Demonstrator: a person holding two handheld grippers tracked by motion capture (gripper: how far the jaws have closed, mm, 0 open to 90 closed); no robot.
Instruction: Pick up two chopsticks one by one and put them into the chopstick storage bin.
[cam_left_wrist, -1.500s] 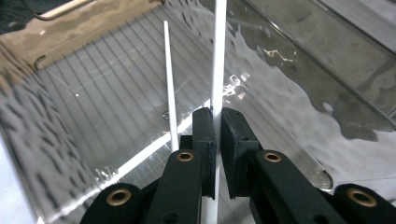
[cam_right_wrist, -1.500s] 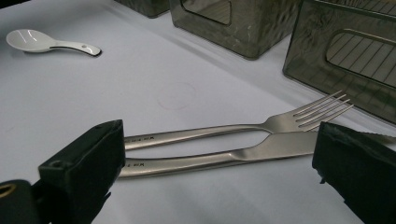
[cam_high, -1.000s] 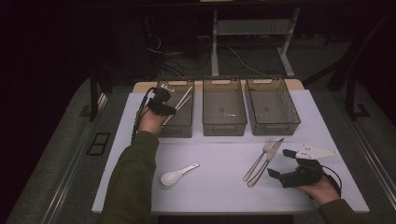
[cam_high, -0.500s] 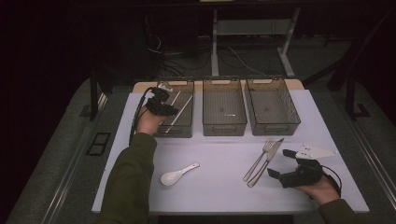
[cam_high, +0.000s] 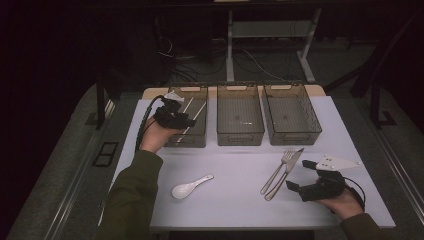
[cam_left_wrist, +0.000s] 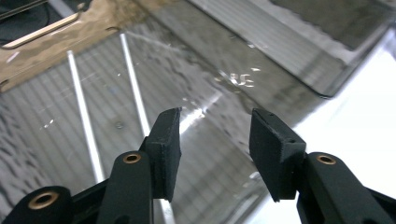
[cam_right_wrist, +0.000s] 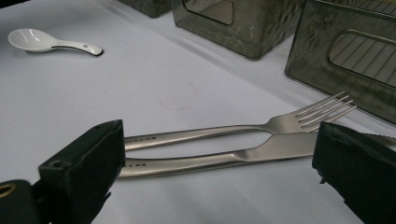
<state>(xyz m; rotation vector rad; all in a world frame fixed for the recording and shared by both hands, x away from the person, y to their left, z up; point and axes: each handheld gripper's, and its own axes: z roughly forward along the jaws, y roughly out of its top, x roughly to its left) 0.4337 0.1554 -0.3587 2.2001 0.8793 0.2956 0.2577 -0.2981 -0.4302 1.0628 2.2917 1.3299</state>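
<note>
The left gripper (cam_high: 186, 121) is hovering over the left bin (cam_high: 196, 137) at the back of the table (cam_high: 240, 200); its jaws have just been opening and are standing parted with nothing between them; in the left gripper view its pads (cam_left_wrist: 168, 140) are hanging above the bin floor, clear of the two chopsticks (cam_left_wrist: 135, 88) lying side by side inside. From above, those chopsticks (cam_high: 192, 112) are showing as pale lines slanting along the bin, partly behind the gripper.

The right gripper (cam_high: 296, 175) is resting low near the table's right front corner, held in the person's right hand (cam_high: 345, 202); its jaws are spread wide and gripping nothing; they are pointing at the handles of a fork (cam_high: 278, 170) and a knife (cam_high: 289, 170) lying side by side and touching, just beside the tips. In the right gripper view the fork (cam_right_wrist: 243, 128) is lying behind the knife (cam_right_wrist: 233, 156), both running across between the two jaws (cam_right_wrist: 219, 168) but farther off than the pads.

A white spoon (cam_high: 190, 186) is lying alone on the table toward the left front; the middle bin (cam_high: 240, 135) and right bin (cam_high: 295, 136) are standing beside the left one in a row.
</note>
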